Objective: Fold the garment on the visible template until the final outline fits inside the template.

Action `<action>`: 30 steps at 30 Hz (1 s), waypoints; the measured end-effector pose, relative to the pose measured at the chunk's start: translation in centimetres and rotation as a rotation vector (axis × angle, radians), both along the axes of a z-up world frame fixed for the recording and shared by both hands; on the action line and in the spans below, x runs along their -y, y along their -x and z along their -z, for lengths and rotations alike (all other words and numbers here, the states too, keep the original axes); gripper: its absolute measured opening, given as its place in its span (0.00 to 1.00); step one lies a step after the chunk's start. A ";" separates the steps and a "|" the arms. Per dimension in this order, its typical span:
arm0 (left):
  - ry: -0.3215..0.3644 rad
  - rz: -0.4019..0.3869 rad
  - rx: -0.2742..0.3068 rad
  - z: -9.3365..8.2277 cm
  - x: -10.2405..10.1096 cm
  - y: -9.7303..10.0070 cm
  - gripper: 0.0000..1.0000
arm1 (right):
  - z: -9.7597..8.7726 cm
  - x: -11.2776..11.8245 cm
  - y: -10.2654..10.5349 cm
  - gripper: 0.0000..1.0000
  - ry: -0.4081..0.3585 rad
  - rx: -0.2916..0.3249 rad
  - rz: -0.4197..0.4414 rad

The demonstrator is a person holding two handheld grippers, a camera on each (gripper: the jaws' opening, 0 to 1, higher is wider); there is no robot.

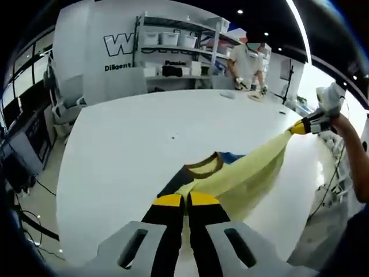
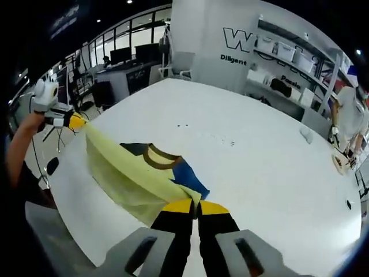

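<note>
The garment (image 1: 248, 173), a pale yellow shirt with a brown collar and dark and blue panels, hangs stretched in the air just above the white counter (image 1: 144, 133), held taut between the two grippers. In the left gripper view, the left gripper (image 1: 185, 200) rises from 6 o'clock, its yellow-tipped fingers (image 1: 169, 201) pressed together on one edge of the cloth. From there the fabric runs up toward 2 o'clock, where the right gripper (image 1: 300, 127) pinches the far end, a hand (image 1: 328, 104) behind it.

In the right gripper view the same stretch is seen from the other end: the right gripper (image 2: 196, 206) at 6 o'clock has its fingers (image 2: 179, 206) closed on the shirt (image 2: 124, 173), and the cloth leads off toward 10 o'clock to the left gripper (image 2: 74, 121), which nips the far corner. The collar (image 2: 160, 157) sits about mid-span, facing up.

Across the counter, at 1 o'clock in the left gripper view, a person (image 1: 248, 63) stands before a shelf rack (image 1: 179, 52) of bins.
</note>
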State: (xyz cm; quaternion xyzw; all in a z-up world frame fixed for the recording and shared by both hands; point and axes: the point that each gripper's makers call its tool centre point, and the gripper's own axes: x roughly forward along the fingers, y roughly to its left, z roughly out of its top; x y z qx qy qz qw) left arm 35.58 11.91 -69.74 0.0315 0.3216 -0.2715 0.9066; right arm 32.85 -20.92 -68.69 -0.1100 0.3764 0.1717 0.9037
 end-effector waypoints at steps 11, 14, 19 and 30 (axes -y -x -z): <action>-0.025 -0.036 -0.041 4.5 0.6 -5.6 0.00 | 4.0 0.2 -6.3 0.00 0.013 -0.009 0.021; -0.023 -0.031 -0.059 5.8 0.9 -6.3 0.00 | 5.5 0.4 -7.5 0.00 0.030 -0.017 0.026; -0.008 -0.056 -0.092 7.9 0.8 -7.8 0.00 | 7.0 0.6 -8.7 0.00 0.019 -0.021 0.040; 0.010 -0.125 -0.122 12.5 0.6 -10.1 0.00 | 13.0 0.9 -11.6 0.00 0.006 0.000 0.059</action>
